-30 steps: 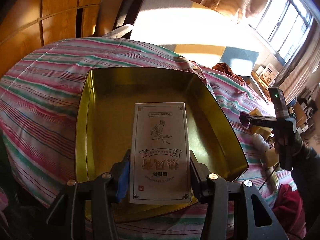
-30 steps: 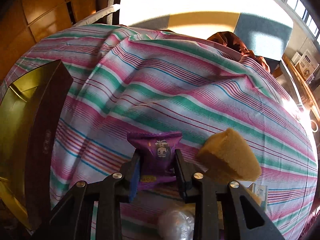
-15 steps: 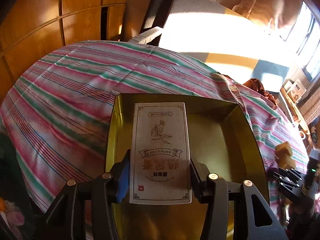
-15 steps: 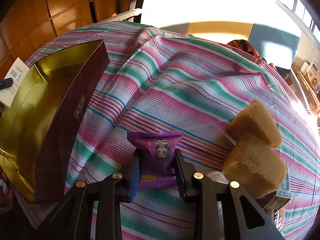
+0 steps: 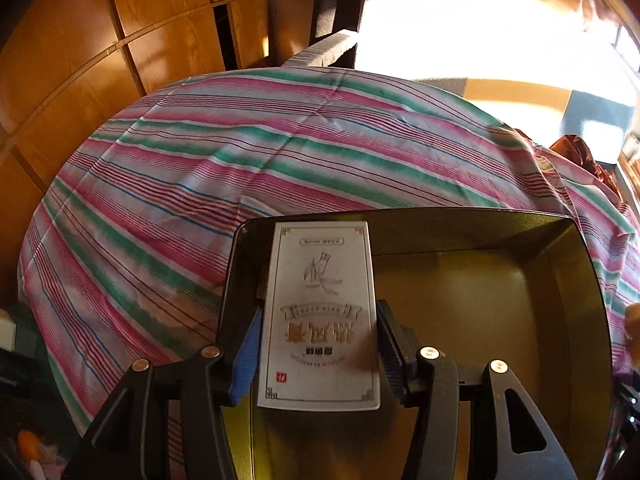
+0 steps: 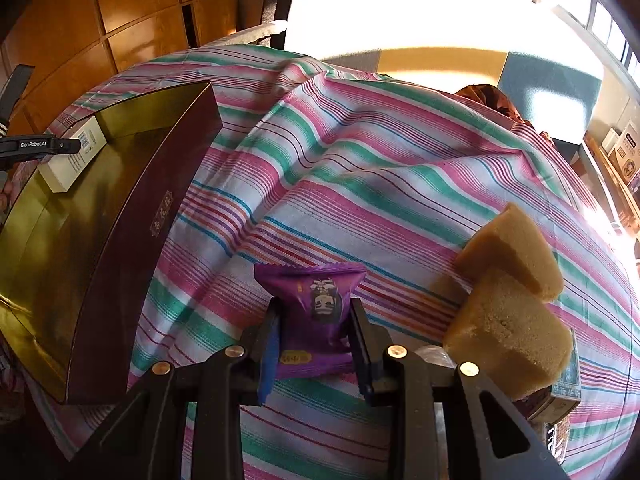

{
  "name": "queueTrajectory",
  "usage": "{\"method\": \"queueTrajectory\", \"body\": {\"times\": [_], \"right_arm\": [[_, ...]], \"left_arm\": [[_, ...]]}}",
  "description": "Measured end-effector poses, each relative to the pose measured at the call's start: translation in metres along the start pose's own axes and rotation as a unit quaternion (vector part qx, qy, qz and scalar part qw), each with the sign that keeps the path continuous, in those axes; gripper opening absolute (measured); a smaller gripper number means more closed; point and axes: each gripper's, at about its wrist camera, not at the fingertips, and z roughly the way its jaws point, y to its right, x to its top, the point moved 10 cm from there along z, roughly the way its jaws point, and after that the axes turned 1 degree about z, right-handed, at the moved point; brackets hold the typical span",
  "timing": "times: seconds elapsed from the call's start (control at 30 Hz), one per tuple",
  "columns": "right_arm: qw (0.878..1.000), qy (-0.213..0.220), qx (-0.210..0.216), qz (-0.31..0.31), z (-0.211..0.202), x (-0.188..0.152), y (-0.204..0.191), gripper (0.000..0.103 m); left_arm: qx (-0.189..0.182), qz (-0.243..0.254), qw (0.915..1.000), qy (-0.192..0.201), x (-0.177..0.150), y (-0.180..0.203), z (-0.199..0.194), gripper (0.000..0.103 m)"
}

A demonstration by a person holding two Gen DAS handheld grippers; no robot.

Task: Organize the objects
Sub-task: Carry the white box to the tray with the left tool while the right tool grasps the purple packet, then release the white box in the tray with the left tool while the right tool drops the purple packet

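My left gripper [image 5: 318, 344] is shut on a flat white box [image 5: 320, 312] with gold print, held over the far left corner of an open gold-lined tin [image 5: 500, 304]. The right wrist view shows the same tin [image 6: 132, 232], maroon outside, with the white box [image 6: 72, 158] and the left gripper [image 6: 40, 146] at its left end. My right gripper [image 6: 314, 332] is shut on a purple snack packet [image 6: 314, 304], held above the striped cloth right of the tin.
Two yellow sponge blocks [image 6: 508, 288] lie on a small box [image 6: 560, 392] at the right. The striped cloth [image 5: 240, 168] covers the table. Wooden panels [image 5: 120, 40] and a chair [image 5: 340, 8] stand behind.
My left gripper has carried the white box leftward to the tin's far left corner. My right gripper has risen and pulled back with the purple packet, bringing tin and sponges into fuller view.
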Motion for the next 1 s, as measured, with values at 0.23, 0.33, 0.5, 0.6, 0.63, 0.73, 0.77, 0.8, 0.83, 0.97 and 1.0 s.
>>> {"method": "queueTrajectory", "body": {"times": [0.23,0.33,0.5,0.6,0.63,0.73,0.77,0.8,0.83,0.97,1.0], "right_arm": [[1.0,0.002,-0.003,-0.001,0.001,0.0,0.0,0.031],[1.0,0.005,-0.006,0.004,0.0,0.001,0.002,0.031],[0.999,0.027,-0.007,0.036,-0.018,0.014,0.009,0.031],[0.997,0.052,0.012,0.06,-0.04,0.027,0.001,0.031],[0.996,0.058,0.02,0.062,-0.047,0.032,-0.007,0.031],[0.996,0.071,0.042,0.043,-0.063,0.047,-0.041,0.031],[0.996,0.072,0.05,0.034,-0.066,0.052,-0.054,0.031],[0.995,0.072,0.059,0.024,-0.068,0.056,-0.069,0.031],[0.995,0.068,0.067,0.015,-0.067,0.061,-0.084,0.031],[0.996,0.036,0.085,-0.003,-0.041,0.077,-0.13,0.031],[0.996,0.025,0.09,0.0,-0.031,0.081,-0.139,0.031]], "left_arm": [[0.009,0.009,0.9991,0.042,-0.002,-0.004,-0.036,0.064],[0.002,0.007,0.998,0.063,-0.014,-0.009,-0.062,0.064],[-0.027,0.003,0.9961,0.084,-0.05,-0.012,-0.101,0.067],[-0.038,-0.002,0.9955,0.087,-0.071,-0.018,-0.115,0.068],[-0.041,-0.008,0.9953,0.087,-0.077,-0.02,-0.119,0.068],[-0.052,-0.021,0.9948,0.085,-0.09,-0.025,-0.126,0.068],[-0.052,-0.022,0.9947,0.086,-0.093,-0.027,-0.129,0.068],[-0.052,-0.023,0.9945,0.088,-0.097,-0.028,-0.131,0.068],[-0.051,-0.022,0.9944,0.09,-0.099,-0.03,-0.134,0.068],[-0.05,-0.022,0.9933,0.102,-0.105,-0.035,-0.142,0.072],[-0.049,-0.023,0.993,0.105,-0.106,-0.037,-0.144,0.073]]}}
